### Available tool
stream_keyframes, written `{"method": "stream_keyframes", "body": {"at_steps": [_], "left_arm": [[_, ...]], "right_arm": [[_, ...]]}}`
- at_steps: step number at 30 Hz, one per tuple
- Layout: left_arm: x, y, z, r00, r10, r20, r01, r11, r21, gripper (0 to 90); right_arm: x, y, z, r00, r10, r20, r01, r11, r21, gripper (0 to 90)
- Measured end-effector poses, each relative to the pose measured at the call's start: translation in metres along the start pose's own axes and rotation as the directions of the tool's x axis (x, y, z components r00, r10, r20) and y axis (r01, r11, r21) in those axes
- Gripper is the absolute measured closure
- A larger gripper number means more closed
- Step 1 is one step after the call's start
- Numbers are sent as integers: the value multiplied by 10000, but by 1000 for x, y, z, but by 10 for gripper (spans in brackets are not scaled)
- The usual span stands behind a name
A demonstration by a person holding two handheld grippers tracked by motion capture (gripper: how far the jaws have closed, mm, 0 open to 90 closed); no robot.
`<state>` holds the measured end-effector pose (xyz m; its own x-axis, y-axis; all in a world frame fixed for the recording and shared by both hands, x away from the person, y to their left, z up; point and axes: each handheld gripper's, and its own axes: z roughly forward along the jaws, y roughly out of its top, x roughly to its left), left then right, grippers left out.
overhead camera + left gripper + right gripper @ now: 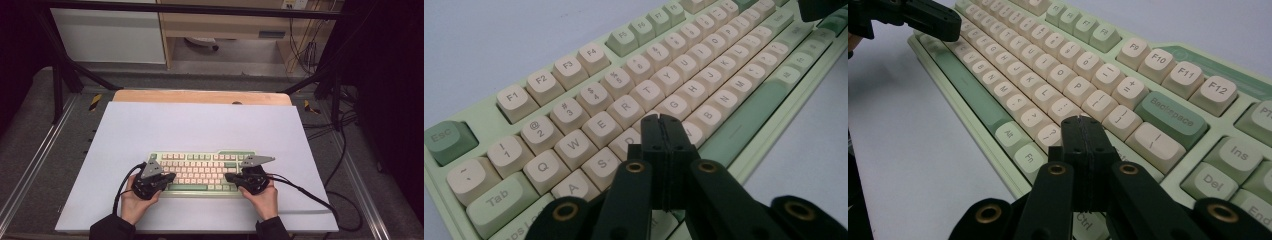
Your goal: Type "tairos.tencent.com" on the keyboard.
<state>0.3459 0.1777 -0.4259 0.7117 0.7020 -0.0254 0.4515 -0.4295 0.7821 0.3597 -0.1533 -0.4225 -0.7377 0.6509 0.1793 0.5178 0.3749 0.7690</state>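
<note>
Rectangular pale-green keyboard (202,172), rounded cream keycaps (624,107)

Black sleeves (112,229); each black tool (661,120) has brass-ringed pivots, grey plate, black cable.

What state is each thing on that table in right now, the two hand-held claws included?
Pale green keyboard with cream keycaps: flat on the white table sheet, all visible keys in place.
Left claw: jaws shut, empty, tips over the keys near D.
Right claw: jaws shut, empty, tips over the keys near the question mark key.
</note>
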Motion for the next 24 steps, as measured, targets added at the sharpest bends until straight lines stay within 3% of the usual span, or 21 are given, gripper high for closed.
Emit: {"method": "stream_keyframes", "body": {"at_steps": [24], "left_arm": [[19,8,10,9971,-306,-690,304,9995,-36,897]], "right_arm": [[0,0,1,10000,17,-41,-16,10000,76,900]]}}
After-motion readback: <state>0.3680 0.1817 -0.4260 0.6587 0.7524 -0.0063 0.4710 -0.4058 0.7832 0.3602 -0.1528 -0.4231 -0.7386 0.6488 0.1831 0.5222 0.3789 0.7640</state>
